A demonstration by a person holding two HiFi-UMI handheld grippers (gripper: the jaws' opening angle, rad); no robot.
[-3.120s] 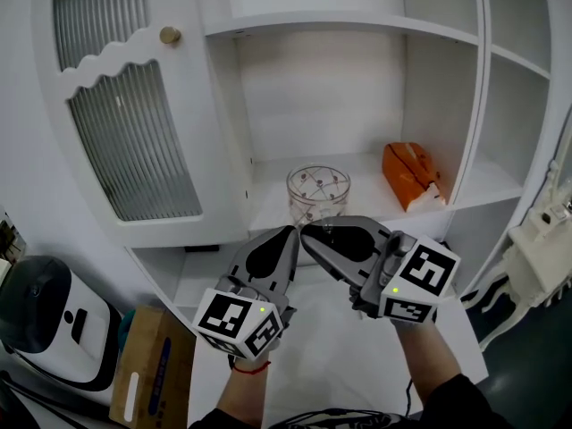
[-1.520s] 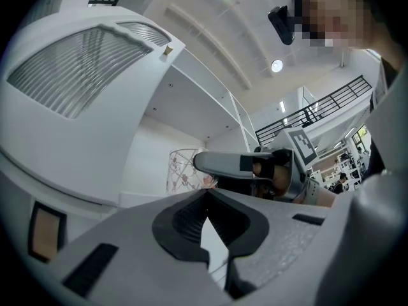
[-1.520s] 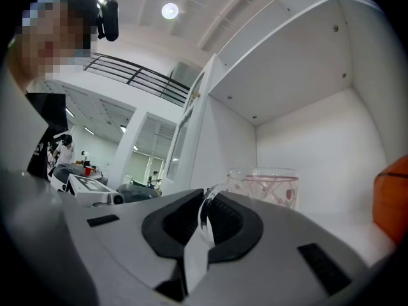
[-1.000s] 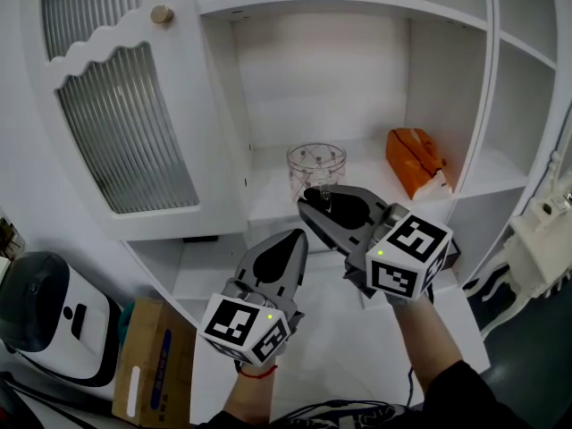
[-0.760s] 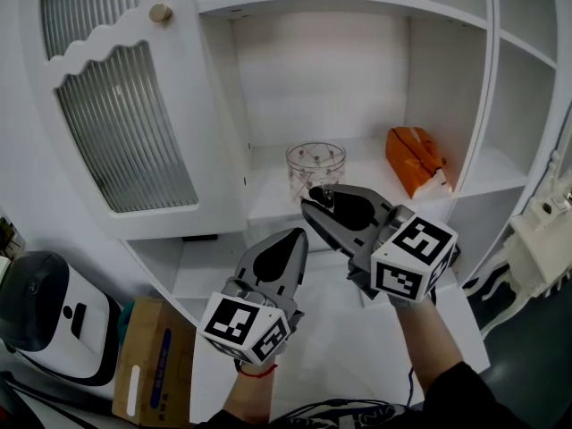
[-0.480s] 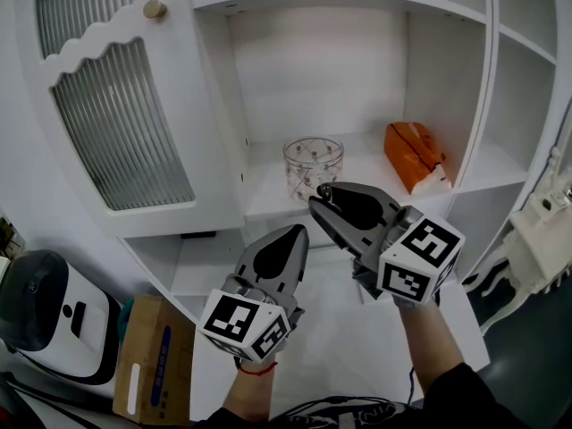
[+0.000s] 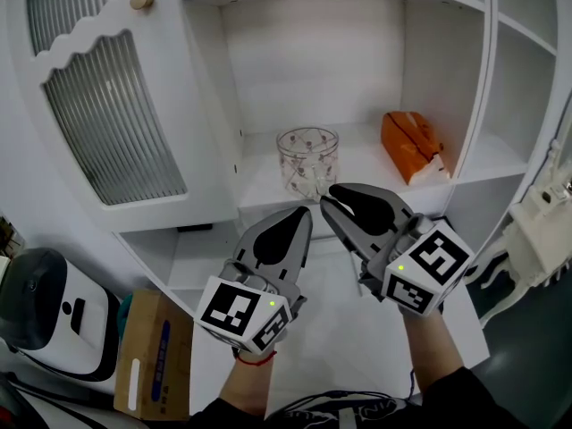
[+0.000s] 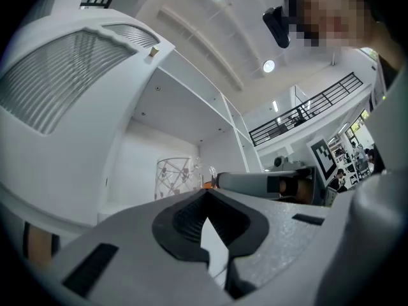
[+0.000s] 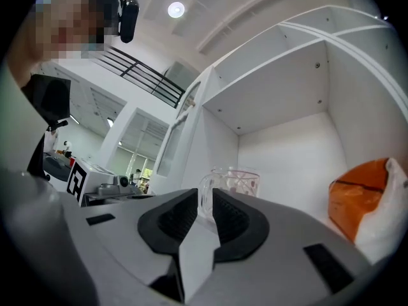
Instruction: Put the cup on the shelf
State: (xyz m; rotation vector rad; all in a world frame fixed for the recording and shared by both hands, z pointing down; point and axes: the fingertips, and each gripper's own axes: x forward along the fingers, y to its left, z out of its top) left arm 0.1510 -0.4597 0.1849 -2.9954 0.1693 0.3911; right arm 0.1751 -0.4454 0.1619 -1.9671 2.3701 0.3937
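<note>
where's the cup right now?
Head view: the cup stands upright on the open shelf, centre frame, left of the orange packet and just beyond the right gripper, whose jaws are off it.

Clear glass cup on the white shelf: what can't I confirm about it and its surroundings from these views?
- Clear glass cup, base: in the left gripper view it is hidden by the left gripper's own body, and in the right gripper view by the right gripper.
- Orange pack: in the right gripper view it is cut off by the right edge.
- Behind the ribbed glass door: in the head view the ribbing blurs it.
</note>
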